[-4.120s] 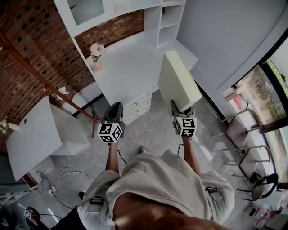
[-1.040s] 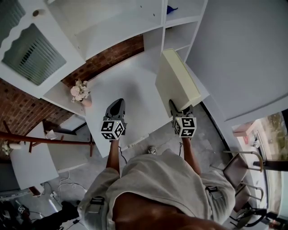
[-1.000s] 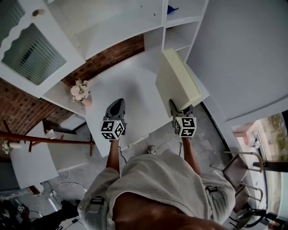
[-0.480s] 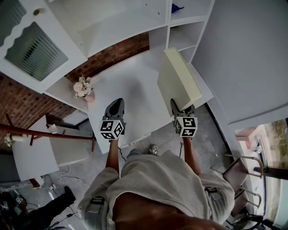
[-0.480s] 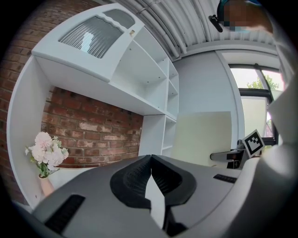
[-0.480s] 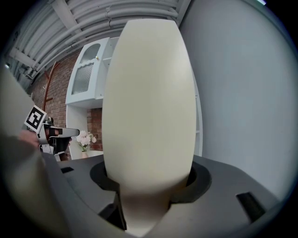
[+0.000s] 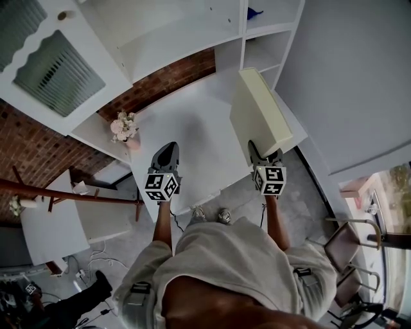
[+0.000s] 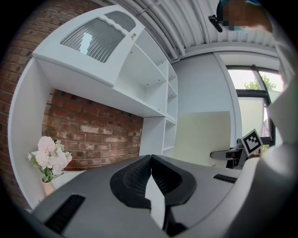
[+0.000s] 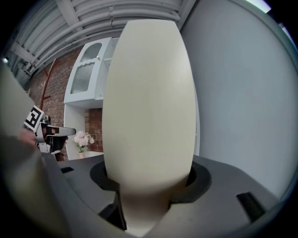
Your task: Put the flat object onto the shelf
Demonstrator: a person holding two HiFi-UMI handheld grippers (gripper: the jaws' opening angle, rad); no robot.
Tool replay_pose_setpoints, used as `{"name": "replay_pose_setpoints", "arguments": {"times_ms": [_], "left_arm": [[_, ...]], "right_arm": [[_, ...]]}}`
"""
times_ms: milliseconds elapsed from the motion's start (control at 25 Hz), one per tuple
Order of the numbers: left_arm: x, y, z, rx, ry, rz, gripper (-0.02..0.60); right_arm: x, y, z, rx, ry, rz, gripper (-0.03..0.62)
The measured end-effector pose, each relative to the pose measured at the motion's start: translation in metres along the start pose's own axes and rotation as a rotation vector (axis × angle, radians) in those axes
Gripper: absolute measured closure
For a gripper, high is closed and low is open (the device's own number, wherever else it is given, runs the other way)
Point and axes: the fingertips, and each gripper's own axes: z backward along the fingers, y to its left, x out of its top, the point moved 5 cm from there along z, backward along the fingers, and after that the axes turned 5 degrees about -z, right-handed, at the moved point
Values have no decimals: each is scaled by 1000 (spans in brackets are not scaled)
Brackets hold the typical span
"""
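Flat object (image 7: 258,106), a pale cream panel, lies on nothing yet. It stands nearly upright in the air, gripped at its lower edge by the right claw (image 7: 264,154), whose jaws are clamped on it with the panel filling the space between them. Closest to the person, then, the pick-up looks done and the panel has been brought up to the furniture. Judging from how things lie, what remains is to lift and steer it into one of the open compartments, set it down and let go. The left claw (image 7: 166,149) hovers alongside with its jaws pressed together on nothing, so it appears to take no part in the carrying. Both claws hang over the near edge of the white counter (image 7: 192,122), and the panel leans out over the counter's right end, its top edge reaching toward the shelves without touching them. Farther back, at the counter's left rear corner, stands a vase of pale flowers (image 7: 123,128). Beyond the panel rises the narrow shelf column (image 7: 268,33), and a small blue thing (image 7: 254,11) sits on its upper level. Counted: one flat object, two claws, one counter in front of the person, one vase of flowers, two open compartments visible in the column, and one blue thing.
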Motion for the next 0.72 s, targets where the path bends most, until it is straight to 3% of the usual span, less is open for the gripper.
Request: {"name": "replay_pose_setpoints", "arguments": {"times_ms": [720], "left_arm": [[4,70,35,-17,-38,26,566]], "right_arm": [[43,59,-5,-43,-60,119,318]]}}
